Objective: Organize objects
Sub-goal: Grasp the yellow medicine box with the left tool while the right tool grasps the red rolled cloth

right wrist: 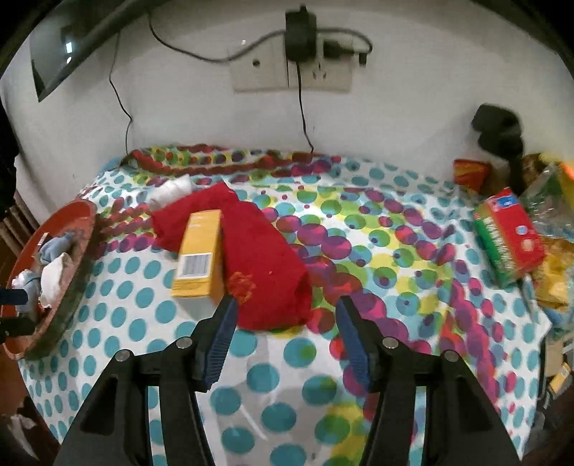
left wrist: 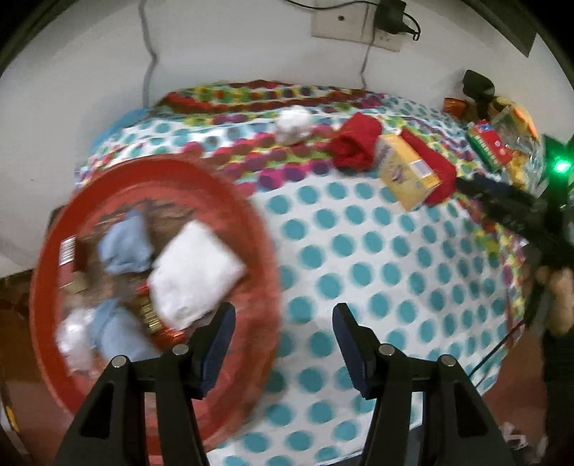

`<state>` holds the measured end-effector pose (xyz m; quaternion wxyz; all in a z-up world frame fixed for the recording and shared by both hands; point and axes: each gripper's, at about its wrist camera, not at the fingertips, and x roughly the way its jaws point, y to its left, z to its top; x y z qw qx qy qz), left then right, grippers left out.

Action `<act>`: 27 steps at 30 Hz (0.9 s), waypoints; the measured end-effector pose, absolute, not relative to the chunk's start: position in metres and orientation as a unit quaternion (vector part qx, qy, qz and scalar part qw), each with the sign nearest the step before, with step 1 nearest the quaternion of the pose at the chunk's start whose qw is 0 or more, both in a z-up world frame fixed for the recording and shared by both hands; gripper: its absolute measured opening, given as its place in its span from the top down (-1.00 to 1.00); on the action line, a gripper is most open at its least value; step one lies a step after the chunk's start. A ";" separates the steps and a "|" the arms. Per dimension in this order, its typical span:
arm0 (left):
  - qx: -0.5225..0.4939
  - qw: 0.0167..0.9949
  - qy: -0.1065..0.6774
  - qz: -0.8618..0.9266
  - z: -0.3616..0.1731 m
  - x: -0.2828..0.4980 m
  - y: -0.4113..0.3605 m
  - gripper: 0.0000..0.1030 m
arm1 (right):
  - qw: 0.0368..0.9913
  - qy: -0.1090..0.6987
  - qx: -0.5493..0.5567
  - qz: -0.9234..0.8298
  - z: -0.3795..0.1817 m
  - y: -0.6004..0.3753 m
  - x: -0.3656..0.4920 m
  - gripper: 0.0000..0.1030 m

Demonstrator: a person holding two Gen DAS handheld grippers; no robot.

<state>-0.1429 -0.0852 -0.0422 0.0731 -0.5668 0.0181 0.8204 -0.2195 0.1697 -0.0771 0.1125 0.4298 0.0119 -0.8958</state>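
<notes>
- left tongs (left wrist: 283, 315): jaws spread wide, nothing between them; they hang over the dotted cloth (left wrist: 376, 251) that covers the bench, just right of the red basin (left wrist: 251, 222).
- red basin sits at the bench's left edge; inside lie a white folded cloth (left wrist: 195, 274), light blue cloths (left wrist: 123, 243) and some small packets, blurred.
- right tongs (right wrist: 287, 315): jaws spread, empty, pointing at the near end of the red cloth (right wrist: 265, 258).
- yellow box (right wrist: 199, 254) lies on its side on the red cloth's left part, barcode end facing the tongs.
- white bundle (right wrist: 172, 190) rests behind the red cloth, near the wall.
- red-and-green box (right wrist: 507, 236) lies at the bench's right side, touching a heap of clear and yellow wrappers (right wrist: 552, 272).
- wall socket plate (right wrist: 290, 75) with a black adapter (right wrist: 299, 32) plugged in above the bench.
- in the left view the right tongs show as a dark blurred shape at the right edge.
</notes>
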 end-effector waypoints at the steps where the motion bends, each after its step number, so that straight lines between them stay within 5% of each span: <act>1: -0.571 0.069 0.016 0.818 -0.042 -0.153 -0.075 -0.12 | 0.123 0.009 0.432 -0.894 -0.081 0.169 -0.225 -0.15; 8: -0.561 0.076 0.014 0.824 -0.035 -0.204 -0.012 -0.12 | 0.168 -0.003 0.436 -0.884 -0.107 0.153 -0.252 -0.25; 11: -0.558 0.074 0.016 0.826 -0.039 -0.231 0.016 -0.12 | 0.164 0.003 0.432 -0.887 -0.111 0.150 -0.252 0.18; 27: -0.579 0.052 0.027 0.813 -0.072 -0.273 0.086 -0.18 | 0.145 -0.048 0.430 -0.890 -0.114 0.206 -0.229 0.23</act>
